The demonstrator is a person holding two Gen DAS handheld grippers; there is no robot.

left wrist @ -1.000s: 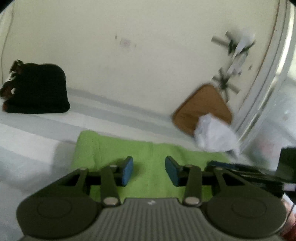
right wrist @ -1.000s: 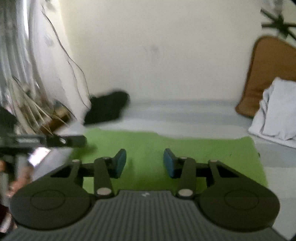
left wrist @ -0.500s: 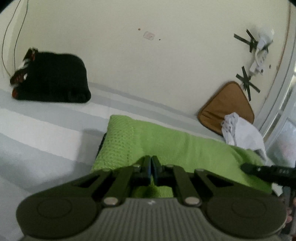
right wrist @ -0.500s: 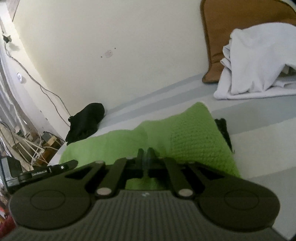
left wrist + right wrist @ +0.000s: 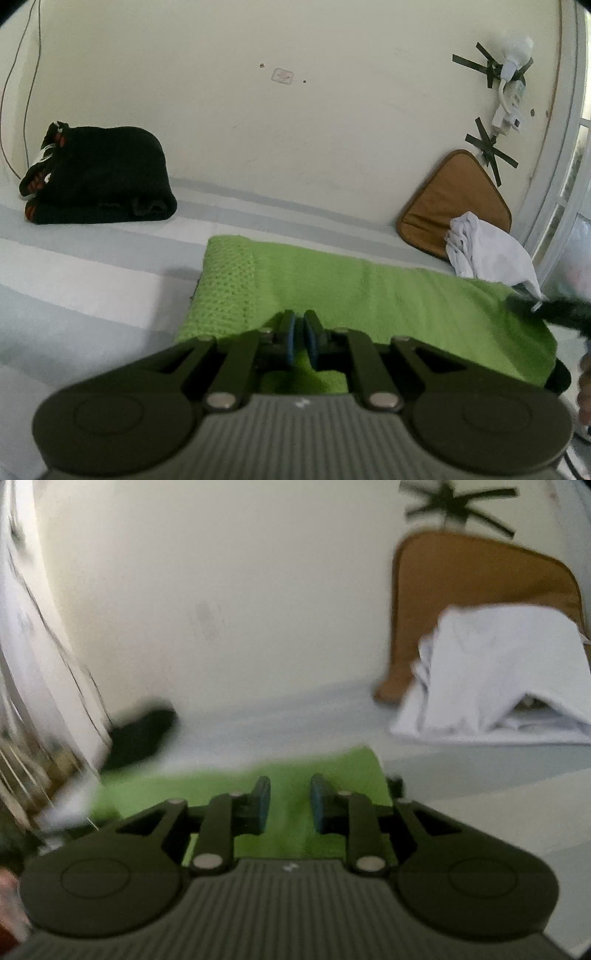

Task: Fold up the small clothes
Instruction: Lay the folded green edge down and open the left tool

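Observation:
A green knitted garment [image 5: 369, 291] lies on the striped grey-and-white bed [image 5: 81, 280], folded over on itself, with a knit band at its left end. My left gripper [image 5: 299, 338] is shut on the garment's near edge. In the blurred right wrist view, the green garment [image 5: 295, 782] lies under my right gripper [image 5: 287, 803], whose jaws stand a little apart with nothing between them. The tip of the right gripper shows at the right edge of the left wrist view [image 5: 546, 310].
A folded black garment [image 5: 99, 181] lies at the back left by the wall. A crumpled white garment [image 5: 484, 251] leans on a brown cushion [image 5: 454, 203] at the back right. Cables and a window frame are at the far sides.
My right gripper has opened and let go of the green garment, and its view has swung level. My left gripper stays shut on the garment, which has shifted slightly.

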